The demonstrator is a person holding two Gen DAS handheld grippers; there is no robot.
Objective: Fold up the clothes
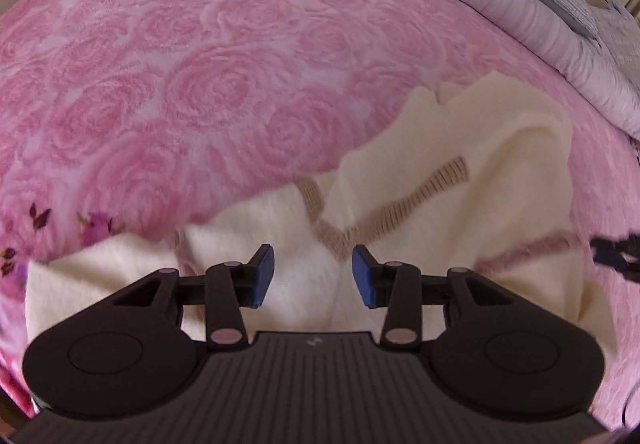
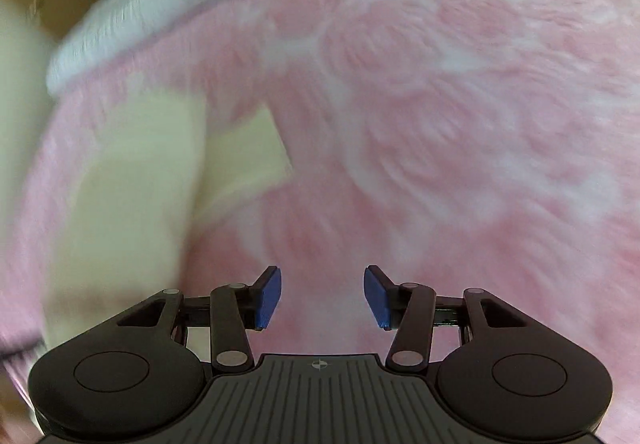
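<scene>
Left wrist view: left gripper (image 1: 313, 276), jaws apart, empty, above one cream knitted sweater with beige ribbed trim (image 1: 460, 179). Sweater lies rumpled on pink rose-patterned fleece bedspread (image 1: 200, 83); no neat fold visible, most folding judged left.

Right wrist view: right gripper (image 2: 322, 298), jaws apart, empty, over bare bedspread; sweater off to left, blurred. One garment, two grippers.

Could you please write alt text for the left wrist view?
The open left gripper hovers over a crumpled cream sweater with tan trim, nothing between its jaws. The sweater lies on a pink rose-patterned blanket.
</scene>
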